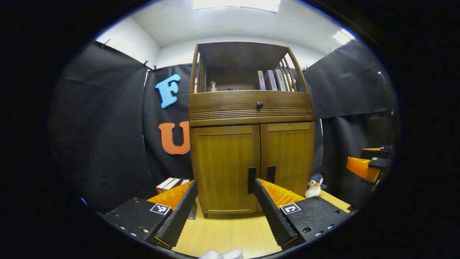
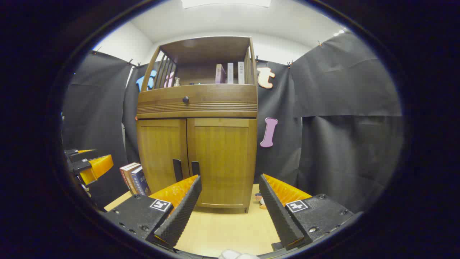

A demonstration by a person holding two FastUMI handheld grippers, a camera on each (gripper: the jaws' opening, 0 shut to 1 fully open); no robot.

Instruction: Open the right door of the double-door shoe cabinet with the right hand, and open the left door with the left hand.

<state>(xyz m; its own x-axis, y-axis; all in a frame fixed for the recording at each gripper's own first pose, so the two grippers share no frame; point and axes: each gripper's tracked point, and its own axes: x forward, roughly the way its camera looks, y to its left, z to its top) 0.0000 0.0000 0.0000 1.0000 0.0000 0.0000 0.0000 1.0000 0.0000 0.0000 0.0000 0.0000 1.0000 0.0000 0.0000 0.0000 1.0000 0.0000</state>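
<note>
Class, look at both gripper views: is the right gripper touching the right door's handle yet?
Apart. In the right gripper view the right gripper is open, with bare tabletop between its fingertips and the cabinet; the right door's handle stands farther back.

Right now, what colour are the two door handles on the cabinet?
Black. The two handles stand out against the brown wooden doors, clearest in the left gripper view.

Brown wood-grain shoe cabinet, black handles, seemingly grey-white penguin toy
</note>
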